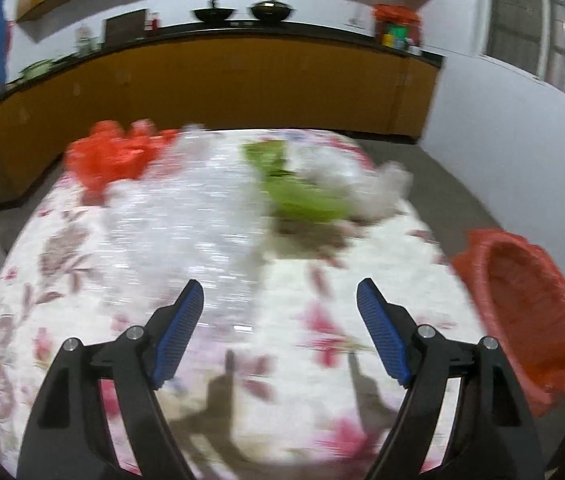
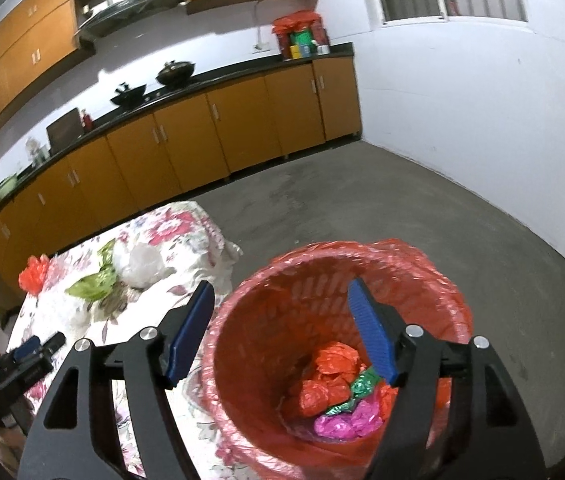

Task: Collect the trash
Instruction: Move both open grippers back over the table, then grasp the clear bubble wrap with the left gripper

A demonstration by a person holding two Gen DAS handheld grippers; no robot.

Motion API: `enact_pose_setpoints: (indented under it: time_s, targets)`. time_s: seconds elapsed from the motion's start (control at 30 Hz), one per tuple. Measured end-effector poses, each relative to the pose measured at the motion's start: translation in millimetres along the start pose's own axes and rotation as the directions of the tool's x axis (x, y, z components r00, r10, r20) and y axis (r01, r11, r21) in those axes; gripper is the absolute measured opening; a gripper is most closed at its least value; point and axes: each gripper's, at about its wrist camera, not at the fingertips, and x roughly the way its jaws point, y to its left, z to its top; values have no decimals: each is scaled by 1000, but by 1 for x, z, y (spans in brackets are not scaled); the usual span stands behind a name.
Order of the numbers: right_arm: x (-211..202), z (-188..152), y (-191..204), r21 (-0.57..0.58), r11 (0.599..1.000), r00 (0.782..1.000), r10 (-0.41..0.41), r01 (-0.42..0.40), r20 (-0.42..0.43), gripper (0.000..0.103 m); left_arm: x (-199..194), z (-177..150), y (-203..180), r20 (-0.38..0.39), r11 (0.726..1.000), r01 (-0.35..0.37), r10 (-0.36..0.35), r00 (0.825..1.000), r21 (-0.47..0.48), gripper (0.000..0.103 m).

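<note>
Done: several crumpled wrappers, red, green and pink, already inside the red-lined bin (image 2: pixel 334 320).
Left: red bag (image 1: pixel 110 156) at far left of the flowered desk (image 1: pixel 186 248); green wrapper (image 1: pixel 298 192) and white bag (image 1: pixel 366 184) at far right, touching, though blurred in the left view.
Left claw (image 1: pixel 280 296): spread wide, empty, over the near desk.
Right claw (image 2: pixel 280 296): spread wide, empty, above the bin mouth.
Edges: bin just beside the desk's right edge.
Room: bare floor beyond, cabinets well apart.
</note>
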Motion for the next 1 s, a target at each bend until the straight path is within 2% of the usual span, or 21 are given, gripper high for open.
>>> enact_pose_setpoints:
  time_s: [0.2,0.3,0.5,0.6,0.67,0.8,0.87,0.93,1.0]
  targets:
    - [14,-7,19,-24,999,999,22,-23,-41,70,13,14,45,10,991,-102,103,995,-85,81]
    - [20,-12,27,-44,999,998,29,-31,-62,69,23,22,49,3,990,-103,104,995,-94,82]
    - [33,-17,40,-75,996,995,34,-41,-99,70,47,32,35,-13,992,-128,128,992,-21,88]
    - [36,-19,45,-90,995,994,35,-45,-108,69,63,32,38,-57,989,-147,146,988,-21,88]
    - [38,-20,47,-97,994,993,38,-49,-114,70,69,28,43,-88,990,-133,129,988,-42,86]
    - [41,-22,51,-99,993,991,46,-58,-127,70,77,19,51,-135,993,-96,86,987,-68,65]
    - [42,-23,55,-101,993,990,52,-65,-132,70,76,17,54,-140,993,-82,70,988,-85,55]
    - [42,-24,58,-105,992,989,59,-73,-135,70,76,14,56,-146,994,-70,57,988,-89,39]
    - [41,-25,62,-110,991,988,65,-80,-137,70,75,13,57,-144,994,-61,48,988,-85,29]
